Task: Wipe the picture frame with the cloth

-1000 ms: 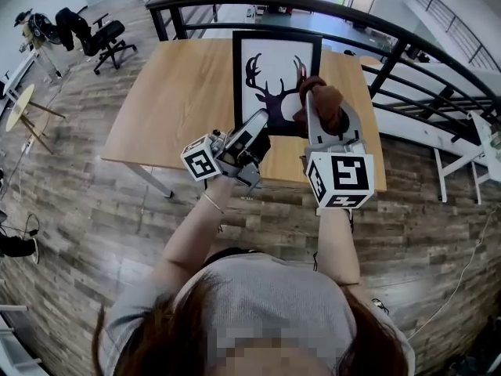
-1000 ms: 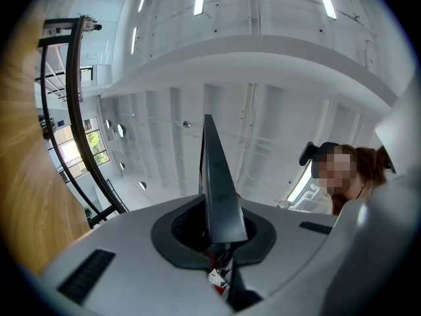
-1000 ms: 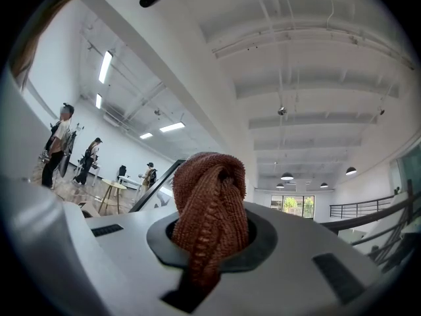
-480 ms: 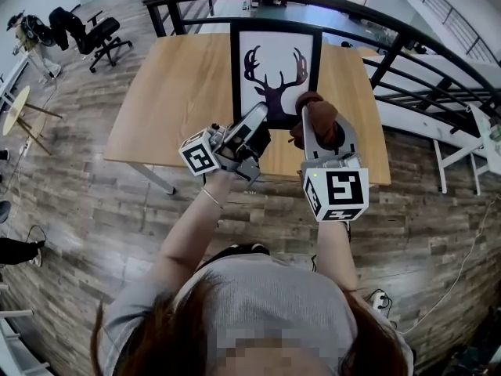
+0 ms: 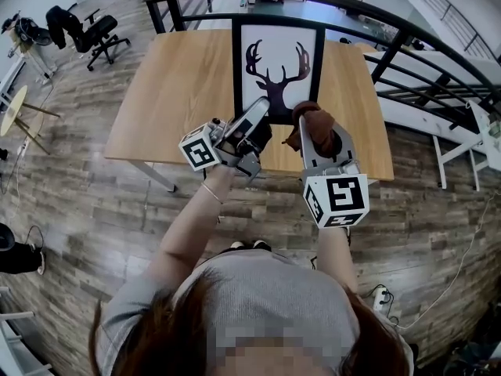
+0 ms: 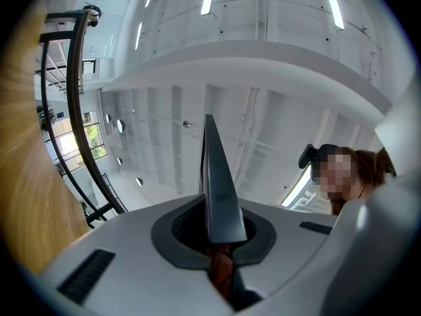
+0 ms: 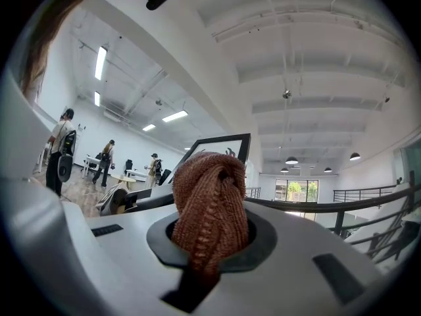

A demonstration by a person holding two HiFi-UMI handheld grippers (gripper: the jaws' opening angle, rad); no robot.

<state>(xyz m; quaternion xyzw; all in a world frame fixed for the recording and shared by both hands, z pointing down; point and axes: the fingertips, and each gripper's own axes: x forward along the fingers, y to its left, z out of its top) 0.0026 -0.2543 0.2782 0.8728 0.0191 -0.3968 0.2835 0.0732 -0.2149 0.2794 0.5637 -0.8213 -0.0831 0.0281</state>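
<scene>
Two claws are clenched. Nearest, the right gripper (image 5: 317, 131) grasps a bunched rust-brown knitted cloth (image 5: 311, 122), just beside the lower right of the black-rimmed, deer-print picture frame (image 5: 279, 53); the left gripper (image 5: 254, 128) pinches its thin lower-left edge, over the pale wooden table (image 5: 172, 92). Best press the soft wad flat along smooth rigid rails, left steadying.

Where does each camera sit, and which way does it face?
Head view: on the person's head, facing down at table, frame, left gripper, right gripper; arms, hair show.
Left gripper view: on left gripper, facing up along the clamped frame edge; head shows.
Right gripper view: on right gripper, facing past its cloth to the frame; hair shows.
All share the frame.
</scene>
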